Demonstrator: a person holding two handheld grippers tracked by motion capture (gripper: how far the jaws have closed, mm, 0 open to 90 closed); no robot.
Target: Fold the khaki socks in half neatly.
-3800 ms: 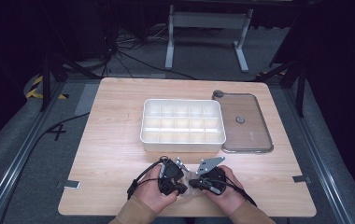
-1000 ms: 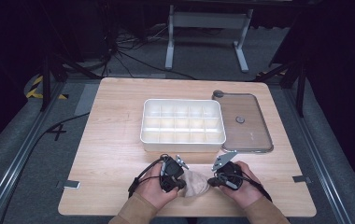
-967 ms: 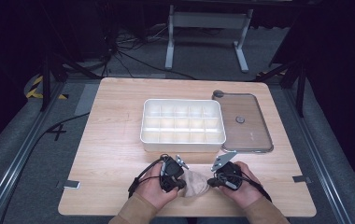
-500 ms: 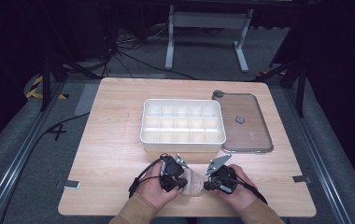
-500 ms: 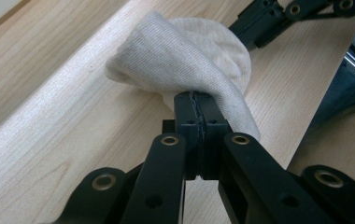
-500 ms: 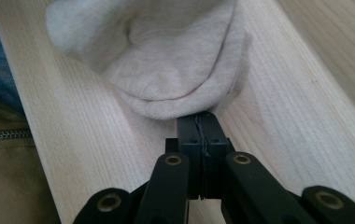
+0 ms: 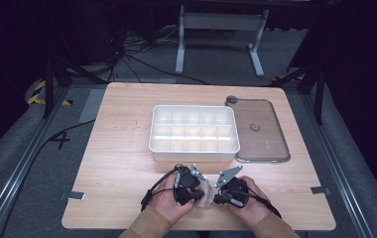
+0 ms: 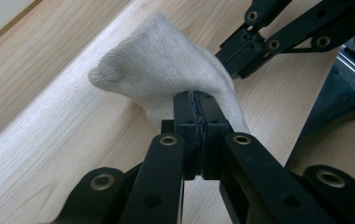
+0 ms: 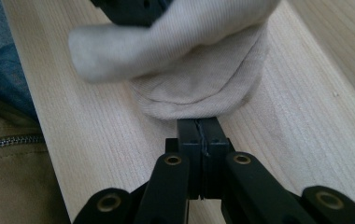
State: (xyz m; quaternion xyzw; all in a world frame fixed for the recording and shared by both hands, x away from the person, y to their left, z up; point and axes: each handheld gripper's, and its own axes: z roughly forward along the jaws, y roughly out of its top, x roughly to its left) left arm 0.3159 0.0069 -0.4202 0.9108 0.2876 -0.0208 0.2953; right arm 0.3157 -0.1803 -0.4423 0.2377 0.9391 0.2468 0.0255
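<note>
Near edge of the wooden table [image 7: 117,163], left to right. The left gripper [image 8: 196,100] has its jaws pressed fully together, pinching a fold of the beige sock [image 8: 166,60], which bunches just ahead of the jaw tips. The sock [image 7: 207,192] lies on the table between both grippers. The right gripper [image 9: 198,126] has its jaws closed, tips at the sock's rounded edge [image 9: 199,88]; whether cloth is caught cannot be told. Behind: white compartment tray [image 7: 152,134], clear lid [image 7: 268,141] beside it.
</note>
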